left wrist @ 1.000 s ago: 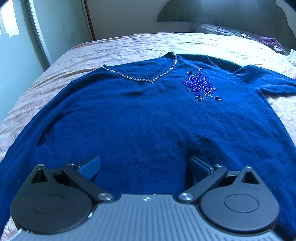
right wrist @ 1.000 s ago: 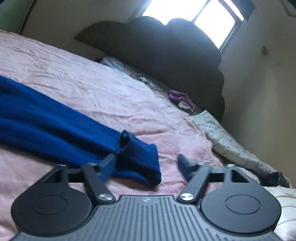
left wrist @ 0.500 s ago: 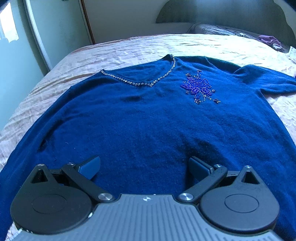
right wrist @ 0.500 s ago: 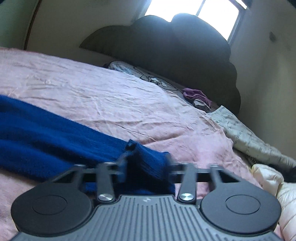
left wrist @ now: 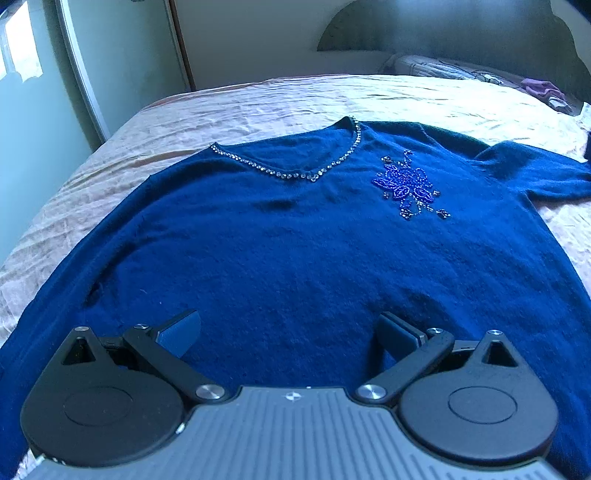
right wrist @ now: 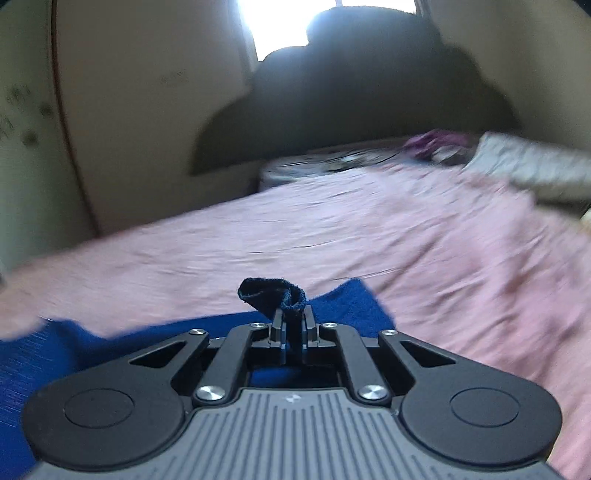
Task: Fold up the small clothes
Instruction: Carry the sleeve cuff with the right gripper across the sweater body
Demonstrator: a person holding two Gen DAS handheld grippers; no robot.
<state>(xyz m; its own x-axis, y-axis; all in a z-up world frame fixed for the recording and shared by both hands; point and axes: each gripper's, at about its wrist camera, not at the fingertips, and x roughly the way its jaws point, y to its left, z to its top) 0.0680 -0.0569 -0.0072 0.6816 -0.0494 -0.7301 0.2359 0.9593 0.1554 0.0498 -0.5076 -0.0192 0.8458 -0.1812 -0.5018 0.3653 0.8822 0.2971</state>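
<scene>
This is a bedroom in a home: a wide bed (left wrist: pixel 295 99) covered by a wrinkled pale pink sheet fills most of the room, and a dark, scallop-topped headboard (right wrist: pixel 354 110) rises against a plain cream wall (right wrist: pixel 147 92), with bright daylight from a window (right wrist: pixel 280 26) just above it. At the head end lie a pale quilted pillow (right wrist: pixel 535 166) and a small crumpled purple cloth (right wrist: pixel 436 142). Along one side stands a pale green wardrobe door (left wrist: pixel 122 62) with a light metal frame, beside a brown wooden door jamb (left wrist: pixel 181 48).
</scene>
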